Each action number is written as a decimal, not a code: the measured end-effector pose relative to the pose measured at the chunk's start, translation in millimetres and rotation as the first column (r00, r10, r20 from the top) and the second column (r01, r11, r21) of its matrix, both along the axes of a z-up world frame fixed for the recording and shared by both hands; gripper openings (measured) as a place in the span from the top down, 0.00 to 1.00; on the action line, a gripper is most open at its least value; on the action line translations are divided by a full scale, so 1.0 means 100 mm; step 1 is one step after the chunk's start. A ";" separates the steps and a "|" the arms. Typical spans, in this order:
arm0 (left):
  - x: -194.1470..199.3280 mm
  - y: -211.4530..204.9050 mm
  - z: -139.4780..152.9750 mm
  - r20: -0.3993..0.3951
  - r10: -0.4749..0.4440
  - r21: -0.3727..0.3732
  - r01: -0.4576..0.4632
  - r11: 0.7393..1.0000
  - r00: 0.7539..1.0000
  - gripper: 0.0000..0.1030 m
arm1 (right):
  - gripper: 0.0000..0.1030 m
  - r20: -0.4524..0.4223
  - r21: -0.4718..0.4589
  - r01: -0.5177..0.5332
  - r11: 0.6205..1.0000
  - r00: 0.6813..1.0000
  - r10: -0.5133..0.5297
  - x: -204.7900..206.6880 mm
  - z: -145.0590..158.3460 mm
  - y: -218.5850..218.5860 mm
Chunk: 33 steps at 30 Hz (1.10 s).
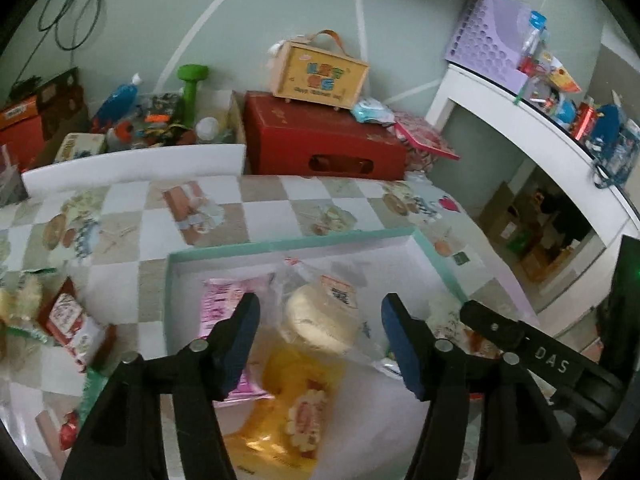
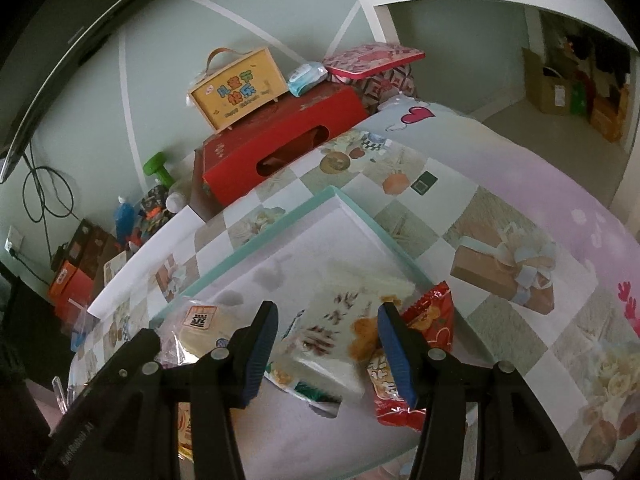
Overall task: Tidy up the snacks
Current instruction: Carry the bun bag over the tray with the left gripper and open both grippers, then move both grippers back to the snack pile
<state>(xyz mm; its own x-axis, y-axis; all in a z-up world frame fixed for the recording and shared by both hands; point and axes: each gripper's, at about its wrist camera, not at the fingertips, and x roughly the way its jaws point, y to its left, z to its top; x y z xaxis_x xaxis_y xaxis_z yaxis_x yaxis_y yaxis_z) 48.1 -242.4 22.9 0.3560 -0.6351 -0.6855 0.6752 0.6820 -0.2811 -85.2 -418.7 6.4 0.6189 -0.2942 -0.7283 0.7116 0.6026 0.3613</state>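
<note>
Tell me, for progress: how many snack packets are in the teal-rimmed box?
5: pink packet left, clear bun bag centre, yellow packet near, white packet and red packet right. Others may be hidden.

Behind your table stood a pale green wall (image 1: 280, 8) crossed by white stripes. A white desk (image 1: 520, 128) rose beside it, cardboard boxes (image 2: 560, 88) stored underneath on the floor.

The black arm of the right gripper (image 1: 552, 364) carried the raised letters "DAS". The yellow carry box (image 2: 240, 90) on the red box (image 2: 280, 148) bore large coloured Chinese characters, 儿童节快乐, with a smaller line below too blurred to read. Print on the snack packets was unreadable.
</note>
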 end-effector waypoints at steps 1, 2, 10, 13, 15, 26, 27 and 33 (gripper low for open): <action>0.02 0.03 0.01 -0.007 0.010 -0.004 -0.010 1.000 1.000 0.36 | 0.46 -0.001 -0.003 -0.004 1.000 1.000 0.004 0.01 0.00 0.01; 0.04 0.07 0.02 -0.015 0.021 -0.006 -0.022 1.000 1.000 0.35 | 0.46 -0.003 -0.006 -0.007 1.000 1.000 0.007 0.01 0.01 0.02; 0.21 0.48 0.07 -0.015 0.175 0.056 -0.174 0.983 0.984 0.08 | 0.26 -0.092 -0.058 -0.083 0.995 0.993 0.077 0.16 -0.02 0.20; 0.25 0.69 0.09 0.029 0.239 0.071 -0.241 0.968 0.971 0.03 | 0.18 -0.114 -0.087 -0.130 0.988 0.986 0.120 0.23 -0.01 0.32; 0.26 0.82 0.09 0.061 0.270 0.089 -0.275 0.957 0.961 0.01 | 0.13 -0.116 -0.104 -0.160 0.982 0.982 0.148 0.27 0.00 0.40; 0.25 1.56 0.06 0.100 0.408 0.137 -0.419 0.898 0.907 0.00 | 0.00 -0.131 -0.204 -0.281 0.938 0.957 0.258 0.45 0.07 0.87; 0.24 1.64 0.07 0.103 0.420 0.132 -0.430 0.893 0.902 0.00 | 0.00 -0.131 -0.208 -0.291 0.934 0.955 0.268 0.47 0.07 0.91; 0.22 2.00 0.14 0.140 0.485 0.115 -0.501 0.858 0.863 0.00 | 0.00 -0.105 -0.216 -0.368 0.904 0.930 0.353 0.58 0.13 1.15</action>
